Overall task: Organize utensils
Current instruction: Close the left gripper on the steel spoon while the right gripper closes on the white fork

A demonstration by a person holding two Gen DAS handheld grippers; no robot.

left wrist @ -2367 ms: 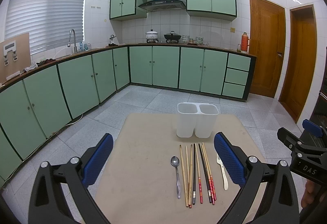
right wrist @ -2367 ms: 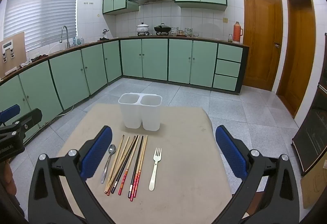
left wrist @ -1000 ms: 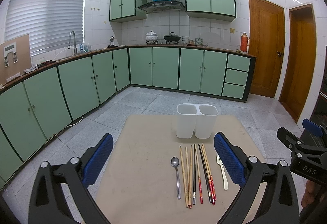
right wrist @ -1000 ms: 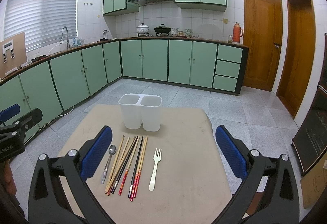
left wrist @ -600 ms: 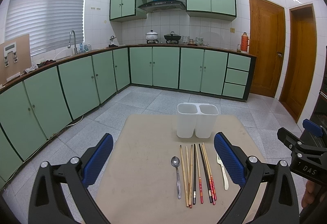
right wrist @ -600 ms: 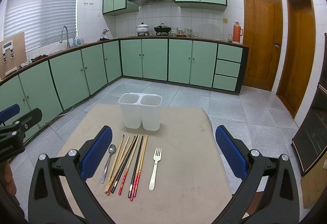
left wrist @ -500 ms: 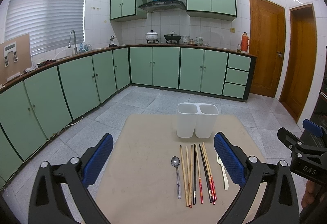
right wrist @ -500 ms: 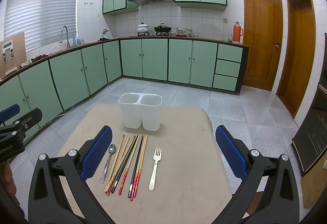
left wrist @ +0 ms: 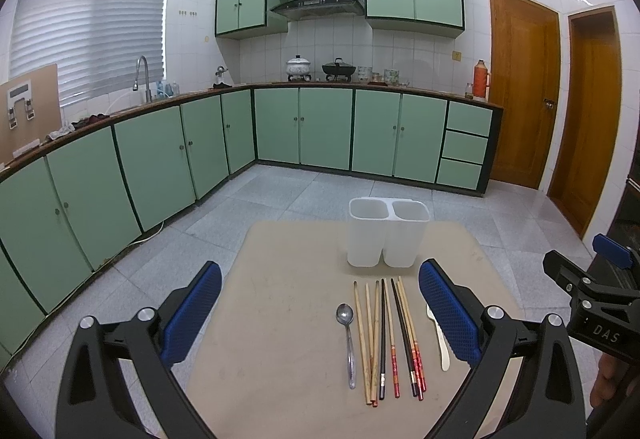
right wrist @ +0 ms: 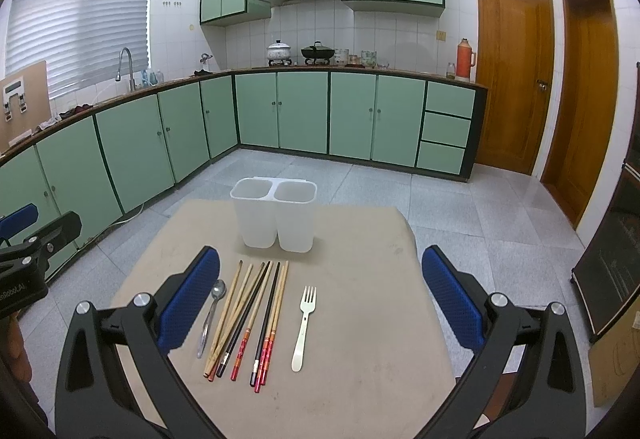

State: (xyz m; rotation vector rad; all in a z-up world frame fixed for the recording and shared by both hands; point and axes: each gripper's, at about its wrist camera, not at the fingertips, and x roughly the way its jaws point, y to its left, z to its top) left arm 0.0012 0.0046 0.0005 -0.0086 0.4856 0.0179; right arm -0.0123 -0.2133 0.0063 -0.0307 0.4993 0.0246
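Both wrist cameras look forward and slightly down from the near edge of the beige counter (left wrist: 280,279), toward the far green cabinets. The left view sits further left; each shares the white twin-compartment plastic holder (left wrist: 387,231) (right wrist: 274,214) and glimpses the other gripper.

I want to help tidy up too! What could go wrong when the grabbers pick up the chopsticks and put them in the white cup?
The chopsticks lie bunched and crossing, so a gripper could catch several at once or roll the spoon beside them. The white holder looks light and stands loose on the table; a bump might tip it. Both grippers, left and right, are open and holding nothing.
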